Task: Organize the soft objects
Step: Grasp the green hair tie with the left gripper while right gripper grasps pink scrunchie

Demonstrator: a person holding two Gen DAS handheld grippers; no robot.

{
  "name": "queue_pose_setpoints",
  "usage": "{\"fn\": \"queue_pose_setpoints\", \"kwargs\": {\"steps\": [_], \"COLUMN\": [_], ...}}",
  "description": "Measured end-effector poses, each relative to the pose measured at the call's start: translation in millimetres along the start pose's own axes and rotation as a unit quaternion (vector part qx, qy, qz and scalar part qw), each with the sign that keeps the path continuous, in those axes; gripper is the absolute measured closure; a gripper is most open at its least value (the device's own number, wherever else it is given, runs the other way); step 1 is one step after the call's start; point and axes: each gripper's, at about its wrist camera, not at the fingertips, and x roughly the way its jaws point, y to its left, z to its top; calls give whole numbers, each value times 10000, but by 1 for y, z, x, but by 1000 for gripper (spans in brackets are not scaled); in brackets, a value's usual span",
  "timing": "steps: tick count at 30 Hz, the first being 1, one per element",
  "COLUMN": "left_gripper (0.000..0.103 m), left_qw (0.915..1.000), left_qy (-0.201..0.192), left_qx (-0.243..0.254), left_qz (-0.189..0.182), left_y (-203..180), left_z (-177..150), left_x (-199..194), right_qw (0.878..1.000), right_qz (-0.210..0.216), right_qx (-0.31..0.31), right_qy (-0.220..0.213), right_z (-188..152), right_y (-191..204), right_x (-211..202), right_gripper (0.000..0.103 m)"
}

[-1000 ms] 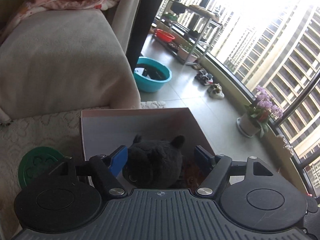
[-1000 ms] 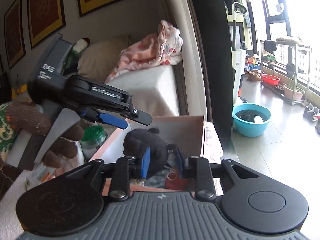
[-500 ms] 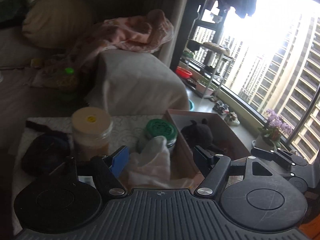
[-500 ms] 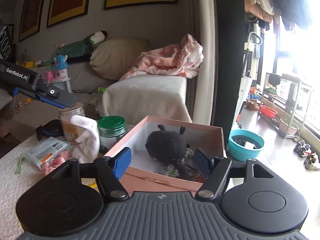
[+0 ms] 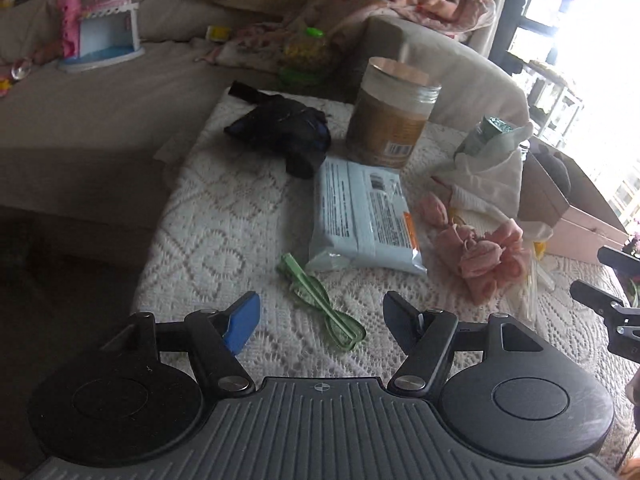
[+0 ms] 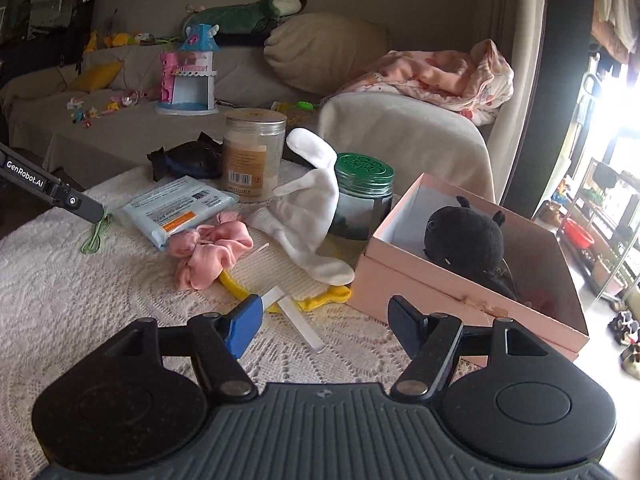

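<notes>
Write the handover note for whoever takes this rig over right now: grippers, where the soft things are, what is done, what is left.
Left gripper: open, empty, over the green clip.
Right gripper: open, empty, its fingers just opened.
Done: black plush lies in the pink box.
Left: pink cloth, white sock and yellow cloth on the lace cover.

1. The right gripper (image 6: 322, 326), clamped on the black plush toy (image 6: 464, 236) a second ago, has opened; its jaws now stand empty, lower centre.
2. The toy now lies in the pink box (image 6: 420, 284), right of centre.
3. The left gripper (image 5: 320, 322) has swung from the box to the green clip (image 5: 320, 304) on the lace cloth (image 5: 224, 216).
</notes>
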Motion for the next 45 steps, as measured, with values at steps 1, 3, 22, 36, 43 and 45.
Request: {"fn": "queue_pose_setpoints", "kwargs": {"steps": [1,3,22,36,43,45], "left_gripper": [31,34,77,80,80,80], "left_qw": [10000,9997,9975,9931,9776,9798], "left_qy": [-82,-194,-360,-94,341,182], "left_qx": [6,79,605,-141,1227,1431], "left_qz": [27,118,-54,-1162,-1675,-1383], "left_y": [1,-3,-37,-16,-65,-71], "left_z": [-2,-1,-5,1,-27,-27], "left_x": [2,6,15,21,8,5], "right_qw": [10000,10000,9981,9948,9936,9935], "right_qz": [-19,-24,256,370,399,405], "right_qx": [-35,-69,381,743,860,869], "right_qy": [-11,5,422,585,614,617], "right_z": [-1,-4,-24,-27,-27,-27], "right_y": [1,5,-3,-12,-16,-17], "right_x": [0,1,14,19,21,21], "right_gripper": [33,33,33,33,33,33]}}
